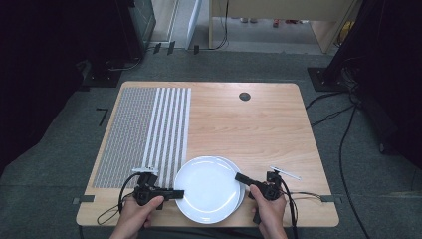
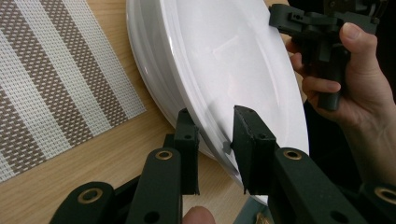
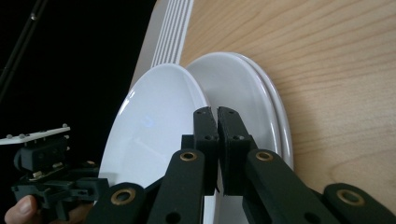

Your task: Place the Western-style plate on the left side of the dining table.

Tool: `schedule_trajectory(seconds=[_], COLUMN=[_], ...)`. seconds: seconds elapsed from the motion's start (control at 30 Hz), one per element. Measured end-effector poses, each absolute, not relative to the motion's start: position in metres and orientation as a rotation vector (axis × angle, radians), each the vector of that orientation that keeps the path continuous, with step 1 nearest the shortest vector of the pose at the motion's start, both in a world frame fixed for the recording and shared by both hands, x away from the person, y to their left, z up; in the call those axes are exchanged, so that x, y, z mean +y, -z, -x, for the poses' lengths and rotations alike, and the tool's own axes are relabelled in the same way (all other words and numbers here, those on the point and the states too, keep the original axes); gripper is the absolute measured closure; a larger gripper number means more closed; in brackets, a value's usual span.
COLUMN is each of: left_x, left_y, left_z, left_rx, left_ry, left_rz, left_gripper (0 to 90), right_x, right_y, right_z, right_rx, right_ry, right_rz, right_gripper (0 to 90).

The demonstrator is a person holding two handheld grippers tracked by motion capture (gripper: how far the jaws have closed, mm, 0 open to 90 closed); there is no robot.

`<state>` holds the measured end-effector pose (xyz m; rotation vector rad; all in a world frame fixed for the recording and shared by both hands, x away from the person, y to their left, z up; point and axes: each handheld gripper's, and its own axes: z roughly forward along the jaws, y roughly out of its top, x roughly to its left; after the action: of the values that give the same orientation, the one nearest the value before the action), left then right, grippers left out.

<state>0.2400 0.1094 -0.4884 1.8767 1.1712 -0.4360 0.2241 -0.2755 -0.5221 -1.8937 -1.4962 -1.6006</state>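
Observation:
A stack of white plates (image 1: 238, 168) lies near the table's front edge. The top plate (image 1: 206, 189) sits shifted left of the ones below and is held at both sides. My left gripper (image 1: 177, 194) is shut on its left rim; in the left gripper view the rim (image 2: 219, 135) runs between the two jaws of that gripper (image 2: 212, 116), with the lower plates (image 2: 144, 60) behind. My right gripper (image 1: 240, 178) is shut on the right rim; in the right gripper view its jaws (image 3: 217, 111) nearly meet on the top plate (image 3: 154, 121), beside the lower plates (image 3: 254, 93).
A grey and white striped placemat (image 1: 144, 129) covers the table's left part, just behind my left gripper. A thin white stick (image 1: 285, 173) lies right of my right gripper. A black round grommet (image 1: 244, 96) sits at the far edge. Cables trail off the front right corner.

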Motion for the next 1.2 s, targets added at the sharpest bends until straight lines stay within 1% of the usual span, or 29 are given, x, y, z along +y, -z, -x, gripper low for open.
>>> schedule_trajectory(seconds=[0.2, 0.53, 0.73, 1.0, 1.2], left_x=[0.112, 0.126, 0.139, 0.166, 0.185], left_y=[0.483, 0.469, 0.462, 0.461, 0.46], left_z=[-0.242, -0.252, -0.261, -0.283, -0.299], left_rx=[1.176, 1.195, 1.216, 1.27, 1.31], left_ry=[0.413, 0.346, 0.301, 0.301, 0.283], left_rz=[-1.862, -1.83, -1.817, -1.783, -1.769], left_gripper=[72.8, 71.5, 70.3, 69.8, 69.8], right_x=[-0.274, -0.259, -0.244, -0.218, -0.197], right_y=[0.512, 0.487, 0.479, 0.467, 0.465], right_z=[-0.229, -0.249, -0.267, -0.294, -0.32], right_rx=[-1.491, -1.514, -1.51, -1.521, -1.507], right_ry=[1.624, 1.668, 1.672, 1.677, 1.661], right_rz=[1.881, 1.849, 1.836, 1.785, 1.771], right_gripper=[88.4, 88.3, 88.3, 88.2, 87.9])
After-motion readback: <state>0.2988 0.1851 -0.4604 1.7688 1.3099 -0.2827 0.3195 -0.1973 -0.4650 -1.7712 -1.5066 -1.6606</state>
